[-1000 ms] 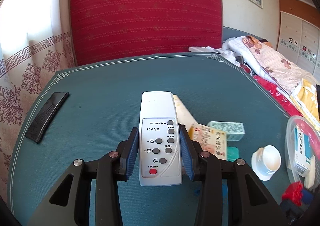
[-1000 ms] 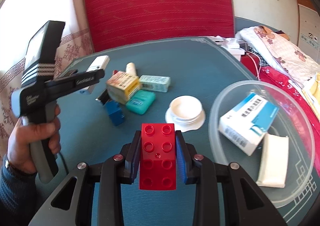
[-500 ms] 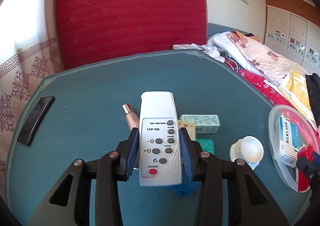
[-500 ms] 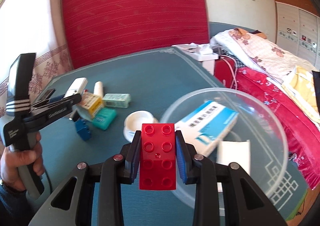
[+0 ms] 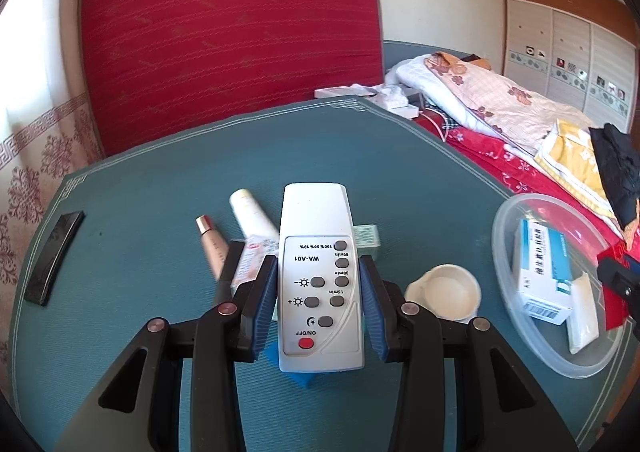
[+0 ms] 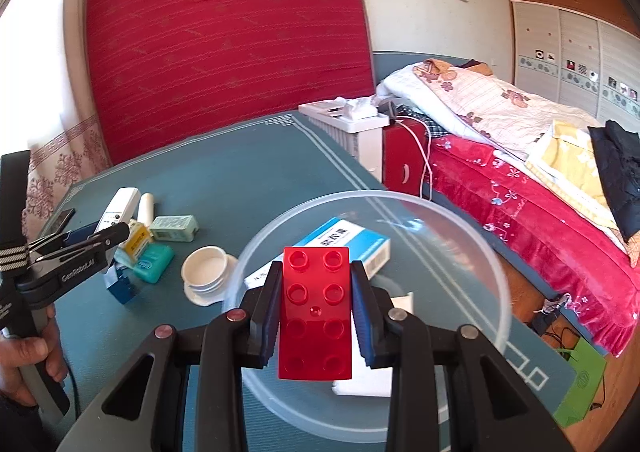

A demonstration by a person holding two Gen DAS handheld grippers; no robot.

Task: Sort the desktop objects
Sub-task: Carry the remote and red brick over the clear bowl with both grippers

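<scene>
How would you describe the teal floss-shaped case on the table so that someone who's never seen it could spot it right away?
Start at the big clear round bowl on the blue table, then look left past the shallow white dish to the cluster of small packages. The teal case is the nearest of them, lying below the pale green box. It alone has rounded corners and glossy teal plastic; its neighbours are cardboard boxes.

A teal table (image 5: 168, 180) with a pale line border fills the lower frame in both views. On it, far left in the left view, lies a black slab (image 5: 54, 252). Near centre lie a pink tube (image 5: 212, 244), a white tube (image 5: 252, 212), a pale green box (image 6: 175, 228), a teal case (image 6: 154, 262) and a blue block (image 6: 122, 286). Right of them sit a white cup (image 5: 450, 292) and a clear bowl (image 5: 504, 236).
</scene>
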